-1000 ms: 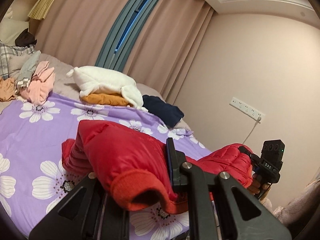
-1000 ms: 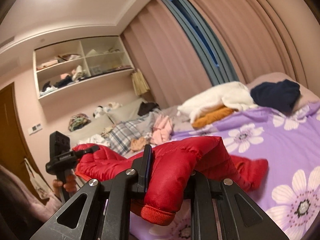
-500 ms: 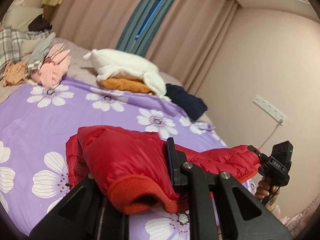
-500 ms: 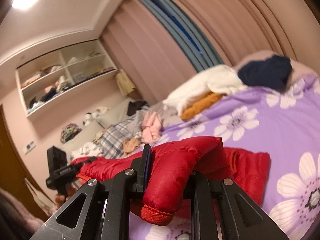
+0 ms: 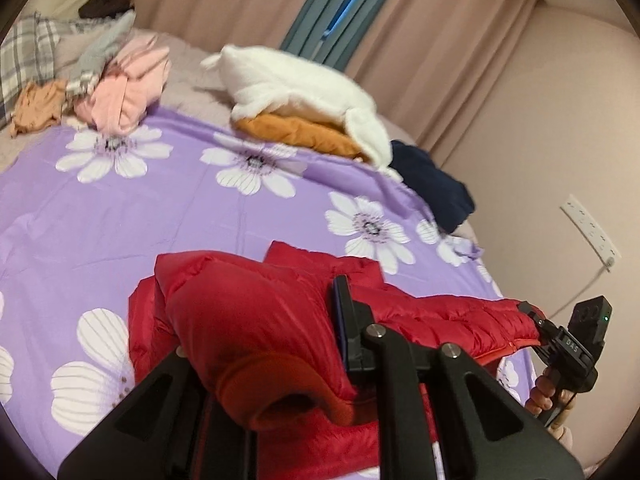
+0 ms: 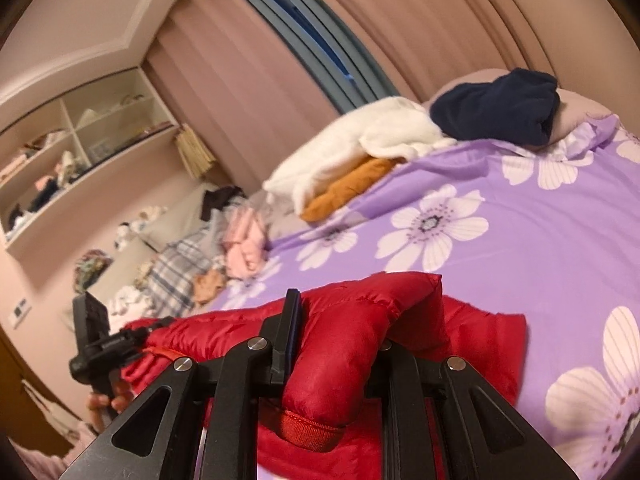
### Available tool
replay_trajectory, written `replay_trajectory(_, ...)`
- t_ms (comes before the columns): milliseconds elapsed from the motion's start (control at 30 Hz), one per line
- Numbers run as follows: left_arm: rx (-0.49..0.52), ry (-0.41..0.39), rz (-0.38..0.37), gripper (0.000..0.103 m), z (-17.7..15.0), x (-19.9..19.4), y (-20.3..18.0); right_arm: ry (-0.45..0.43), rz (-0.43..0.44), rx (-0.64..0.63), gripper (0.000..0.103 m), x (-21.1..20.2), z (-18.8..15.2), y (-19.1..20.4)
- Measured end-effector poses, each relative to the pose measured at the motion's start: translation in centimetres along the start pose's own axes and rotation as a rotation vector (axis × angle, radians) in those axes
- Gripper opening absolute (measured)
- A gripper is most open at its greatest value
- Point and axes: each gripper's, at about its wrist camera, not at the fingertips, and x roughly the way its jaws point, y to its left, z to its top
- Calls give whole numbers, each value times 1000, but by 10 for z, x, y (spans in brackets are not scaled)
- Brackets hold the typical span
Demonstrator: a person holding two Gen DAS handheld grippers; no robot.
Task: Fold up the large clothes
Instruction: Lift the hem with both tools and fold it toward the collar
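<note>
A red puffer jacket (image 5: 248, 312) lies stretched along the near edge of the purple flowered bed cover (image 5: 160, 208). My left gripper (image 5: 260, 344) is shut on one cuffed sleeve end of it. My right gripper (image 6: 336, 344) is shut on the other sleeve end of the jacket (image 6: 352, 332). Each gripper shows in the other's view, the right one (image 5: 532, 316) at the far right and the left one (image 6: 148, 326) at the far left, both clamped on the jacket. Part of the jacket body rests on the cover beyond the sleeves.
A white fleece (image 5: 304, 84) lies on an orange garment (image 5: 300, 136) at the back of the bed, next to a navy garment (image 5: 436, 188). Pink clothes (image 5: 124, 88) and plaid fabric (image 5: 24, 52) sit at the back left. A wall with a power strip (image 5: 588, 232) is right.
Both grippers have lowered the jacket toward the bed and tilted down. More of the jacket body now rests on the cover. Both holds are unchanged.
</note>
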Motion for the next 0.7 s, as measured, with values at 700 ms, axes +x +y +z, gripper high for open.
replay_trajectory(700, -95, 198, 149, 18, 16, 145, 53, 112, -166, 209, 19, 107, 4, -77)
